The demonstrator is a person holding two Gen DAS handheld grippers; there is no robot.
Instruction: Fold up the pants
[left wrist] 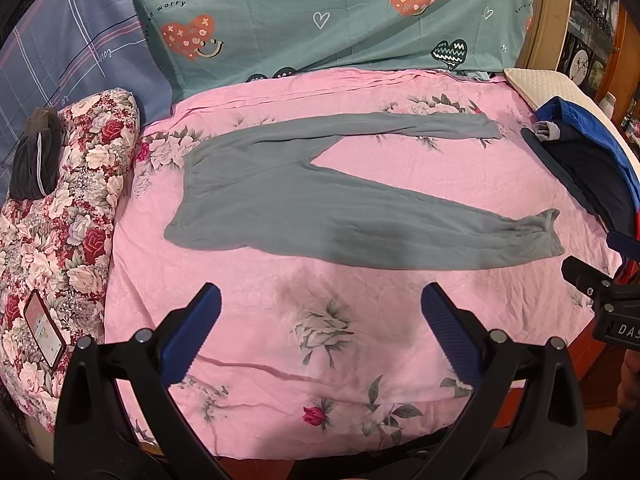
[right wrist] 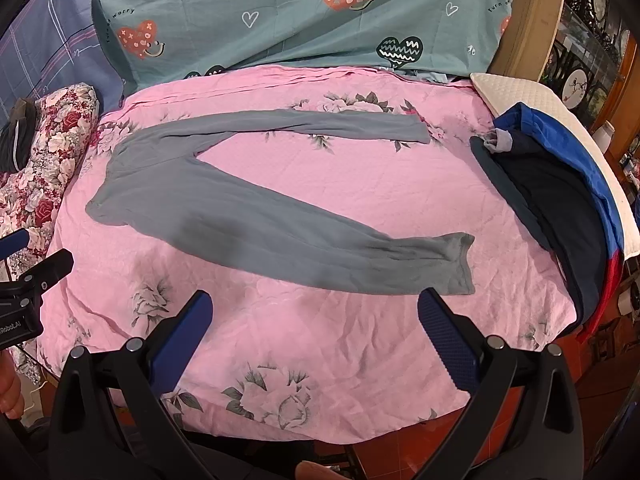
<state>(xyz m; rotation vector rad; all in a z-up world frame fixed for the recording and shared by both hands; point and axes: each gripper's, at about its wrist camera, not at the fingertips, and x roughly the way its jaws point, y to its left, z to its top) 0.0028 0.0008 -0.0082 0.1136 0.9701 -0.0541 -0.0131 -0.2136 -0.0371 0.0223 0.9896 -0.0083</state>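
Note:
Grey pants [left wrist: 280, 196] lie flat on the pink floral bedsheet [left wrist: 340, 360], waistband to the left, the two legs spread apart in a V toward the right. They also show in the right wrist view [right wrist: 248, 220]. My left gripper [left wrist: 320, 300] is open and empty, held above the sheet just in front of the near leg. My right gripper [right wrist: 314, 308] is open and empty, in front of the near leg's cuff [right wrist: 460, 264]. The right gripper's body shows at the right edge of the left wrist view [left wrist: 600, 292].
A folded floral quilt [left wrist: 68, 220] with a phone [left wrist: 44, 328] and a dark item [left wrist: 36, 160] lies on the left. A pile of blue and dark clothes [right wrist: 560, 200] lies on a white pillow [right wrist: 532, 92] on the right. Teal and blue pillows [left wrist: 320, 12] stand behind.

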